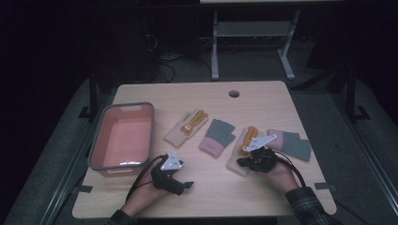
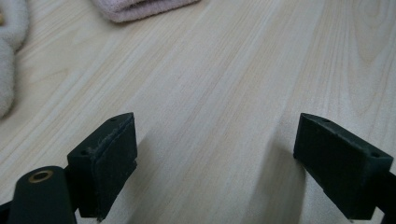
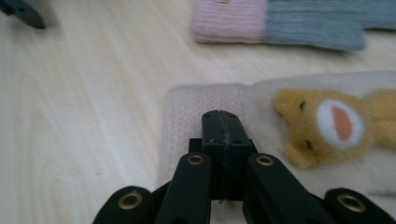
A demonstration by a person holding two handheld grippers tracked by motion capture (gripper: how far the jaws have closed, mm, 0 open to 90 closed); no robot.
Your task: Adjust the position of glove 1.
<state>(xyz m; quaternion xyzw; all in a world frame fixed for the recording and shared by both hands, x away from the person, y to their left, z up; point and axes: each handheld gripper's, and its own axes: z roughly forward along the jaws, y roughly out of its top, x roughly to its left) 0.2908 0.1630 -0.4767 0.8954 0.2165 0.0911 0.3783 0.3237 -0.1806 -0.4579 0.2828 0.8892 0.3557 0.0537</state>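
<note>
Two pairs of gloves lie across the table. One cream glove with an orange bear (image 1: 185, 127) lies next to a pink-and-grey glove (image 1: 218, 137). A second cream bear glove (image 1: 233, 164) lies under my right gripper (image 1: 240, 162), with another pink-and-grey glove (image 1: 293, 144) to its right. In the right gripper view the right gripper (image 3: 222, 116) is shut, pads pressed together just over the cream glove's cuff (image 3: 187, 112), beside the bear (image 3: 327, 123). My left gripper (image 1: 187, 184) is open over bare wood (image 2: 219, 158), nothing between its pads.
A pink basin with a grey rim (image 1: 98, 140) stands at the table's left side, with nothing in it. A round cable hole (image 1: 234, 93) sits near the far edge. The left gripper view catches a pink cuff (image 2: 140, 7) and cream fabric (image 2: 7, 56) at its edges.
</note>
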